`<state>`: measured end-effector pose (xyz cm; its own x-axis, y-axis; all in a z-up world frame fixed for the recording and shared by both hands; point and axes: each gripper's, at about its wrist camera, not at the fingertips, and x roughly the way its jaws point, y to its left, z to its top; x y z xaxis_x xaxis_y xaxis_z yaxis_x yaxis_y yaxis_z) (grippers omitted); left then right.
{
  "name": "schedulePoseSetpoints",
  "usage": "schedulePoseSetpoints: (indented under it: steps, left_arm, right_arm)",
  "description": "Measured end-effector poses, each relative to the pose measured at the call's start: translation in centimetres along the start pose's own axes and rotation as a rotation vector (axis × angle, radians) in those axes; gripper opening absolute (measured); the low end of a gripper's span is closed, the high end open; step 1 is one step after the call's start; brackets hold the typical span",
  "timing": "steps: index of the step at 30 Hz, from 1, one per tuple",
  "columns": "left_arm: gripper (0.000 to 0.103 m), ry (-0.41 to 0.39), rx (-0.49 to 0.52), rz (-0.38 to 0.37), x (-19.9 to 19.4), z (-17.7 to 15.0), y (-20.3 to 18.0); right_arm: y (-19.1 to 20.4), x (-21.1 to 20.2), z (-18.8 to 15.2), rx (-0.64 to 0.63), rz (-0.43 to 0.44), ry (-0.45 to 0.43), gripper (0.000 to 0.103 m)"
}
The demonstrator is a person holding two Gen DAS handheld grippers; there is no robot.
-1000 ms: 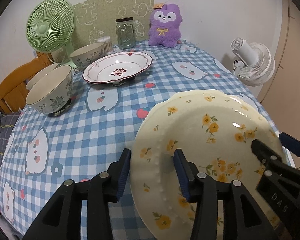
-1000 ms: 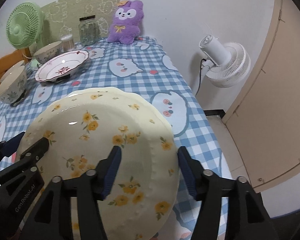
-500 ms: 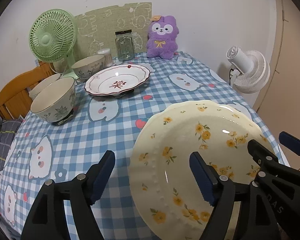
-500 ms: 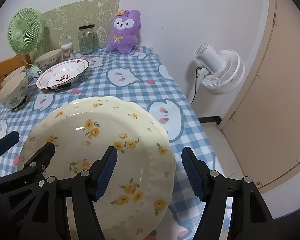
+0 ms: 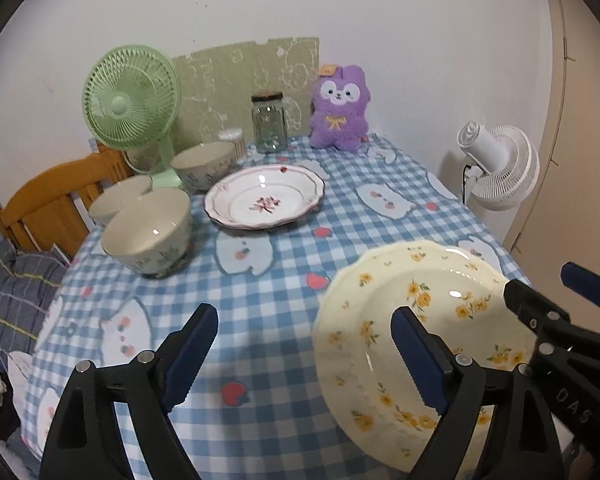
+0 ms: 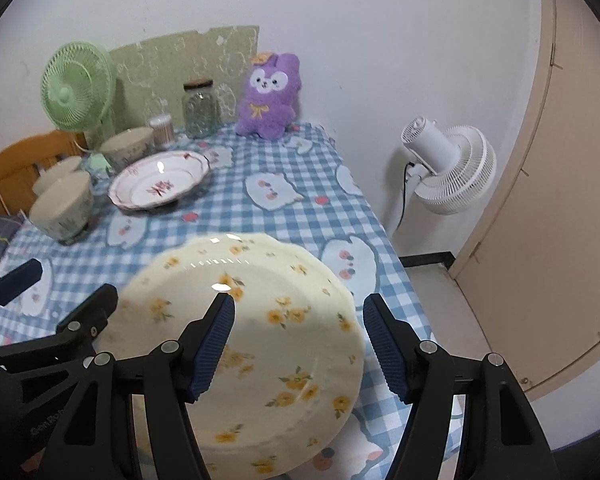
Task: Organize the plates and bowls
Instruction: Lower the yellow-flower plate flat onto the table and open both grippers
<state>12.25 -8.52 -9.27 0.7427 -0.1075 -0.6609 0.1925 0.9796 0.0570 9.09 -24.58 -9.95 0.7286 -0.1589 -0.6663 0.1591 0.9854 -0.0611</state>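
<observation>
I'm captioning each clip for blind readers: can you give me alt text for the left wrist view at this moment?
The left gripper is open above a blue checked tablecloth, its right finger over the rim of a yellow flowered plate; the right gripper shows at the right edge. Further back are a red-rimmed plate, three bowls, a green fan, a glass jar and a purple plush toy.

Both wrist views angled down, sharing yellow plate [image 5: 416, 320], table [image 6: 260, 224].

Soft, even indoor light from overhead; small glare spots on the yellow plate [image 6: 260, 320] and pink-rimmed plate [image 5: 264, 200]. Heavy fisheye bending with black corner vignette. Slight motion blur across both views.
</observation>
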Motion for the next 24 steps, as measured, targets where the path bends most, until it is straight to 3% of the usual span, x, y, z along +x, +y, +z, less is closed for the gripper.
schedulePoseSetpoints:
  steps: [9,24]
  left_arm:
    - [0.091,-0.016,-0.011,0.008,-1.6,0.3,1.5]
    - [0.092,0.028,0.006,-0.065,-1.8,-4.2,0.8]
  right_arm:
    - [1.5,-2.6,1.2,0.002,0.012,-0.049,0.073]
    - [3.2,-3.0,-3.1,-0.016,0.084,-0.012,0.073]
